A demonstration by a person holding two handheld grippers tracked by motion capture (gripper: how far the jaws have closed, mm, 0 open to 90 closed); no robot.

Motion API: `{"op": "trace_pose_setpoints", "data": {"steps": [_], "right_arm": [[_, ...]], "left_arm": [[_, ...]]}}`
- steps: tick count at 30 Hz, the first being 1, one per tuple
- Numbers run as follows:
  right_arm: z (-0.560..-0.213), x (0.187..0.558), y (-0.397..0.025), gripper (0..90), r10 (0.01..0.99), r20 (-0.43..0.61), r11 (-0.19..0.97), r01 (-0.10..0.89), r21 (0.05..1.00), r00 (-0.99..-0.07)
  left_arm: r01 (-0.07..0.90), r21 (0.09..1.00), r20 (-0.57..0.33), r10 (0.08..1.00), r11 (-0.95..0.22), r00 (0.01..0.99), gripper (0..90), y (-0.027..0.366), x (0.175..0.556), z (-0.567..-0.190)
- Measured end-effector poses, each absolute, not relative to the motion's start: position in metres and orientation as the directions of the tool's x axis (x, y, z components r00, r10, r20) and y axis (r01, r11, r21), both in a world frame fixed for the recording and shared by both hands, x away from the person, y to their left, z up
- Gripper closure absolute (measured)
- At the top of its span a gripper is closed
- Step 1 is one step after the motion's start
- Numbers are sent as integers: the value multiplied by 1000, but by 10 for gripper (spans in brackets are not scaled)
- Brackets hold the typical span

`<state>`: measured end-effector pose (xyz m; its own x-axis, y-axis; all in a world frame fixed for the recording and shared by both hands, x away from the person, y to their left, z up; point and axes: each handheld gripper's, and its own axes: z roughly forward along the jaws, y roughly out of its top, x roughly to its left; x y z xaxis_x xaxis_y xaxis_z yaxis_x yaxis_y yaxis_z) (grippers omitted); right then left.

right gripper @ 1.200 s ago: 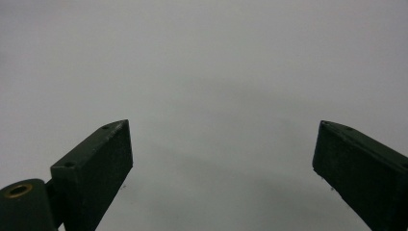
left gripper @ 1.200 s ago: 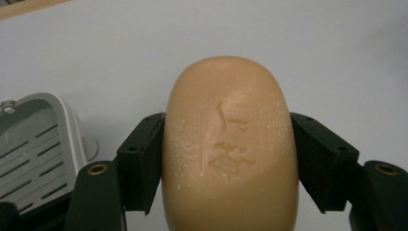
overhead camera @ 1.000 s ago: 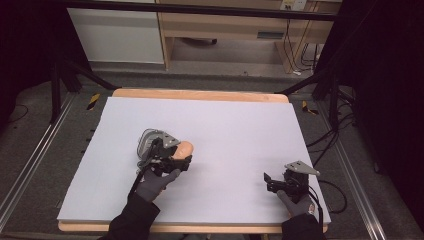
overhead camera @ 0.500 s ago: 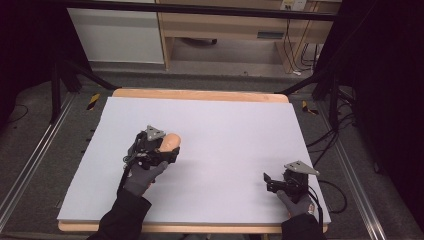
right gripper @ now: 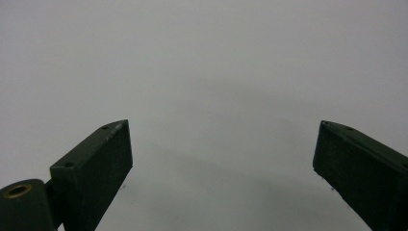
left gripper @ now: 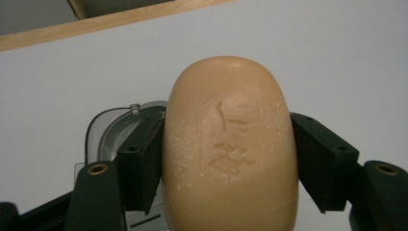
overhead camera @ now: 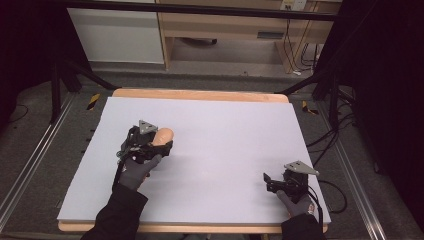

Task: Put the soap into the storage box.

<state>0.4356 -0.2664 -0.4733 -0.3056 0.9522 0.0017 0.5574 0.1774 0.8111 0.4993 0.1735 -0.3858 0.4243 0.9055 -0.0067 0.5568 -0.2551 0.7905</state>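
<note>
From above, the left gripper (overhead camera: 159, 145) holds a tan soap (overhead camera: 164, 135) over the left half of the white table (overhead camera: 225, 130). Its own view adds the soap's stamped mark and both jaws clamped on its sides. The right gripper (overhead camera: 270, 181) sits near the front right corner, jaws wide apart.

one soap bar (left gripper: 230, 149), two grippers, perhaps one table (overhead camera: 240, 130)

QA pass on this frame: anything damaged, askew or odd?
Nothing serious. The soap bar is clamped squarely in the left tool; its face shows whitish scuffs and crumbs around the stamped mark, which looks like surface wear. The right tool is open above the bare white table sheet.
</note>
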Motion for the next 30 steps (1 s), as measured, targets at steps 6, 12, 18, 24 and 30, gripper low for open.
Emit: {"op": "trace_pose_setpoints", "data": {"steps": [6,12,18,24,30], "right_arm": [[-473,436,-266,68,952,0,179,557,811,-306],[-473,436,-266,68,952,-1,180,558,810,-306],[-473,436,-266,68,952,1,178,559,810,-305],[-474,436,-266,68,952,0,179,558,810,-306],[-473,436,-266,68,952,-1,180,559,810,-305]], "left_arm": [[561,792,-10,913,-243,409,321,179,504,-387],[572,786,-9,919,-237,393,321,184,511,-390],[577,786,-14,927,-222,375,321,188,516,-394],[586,780,-13,931,-219,365,320,194,519,-399],[594,775,-17,934,-213,357,320,198,521,-404]]}}
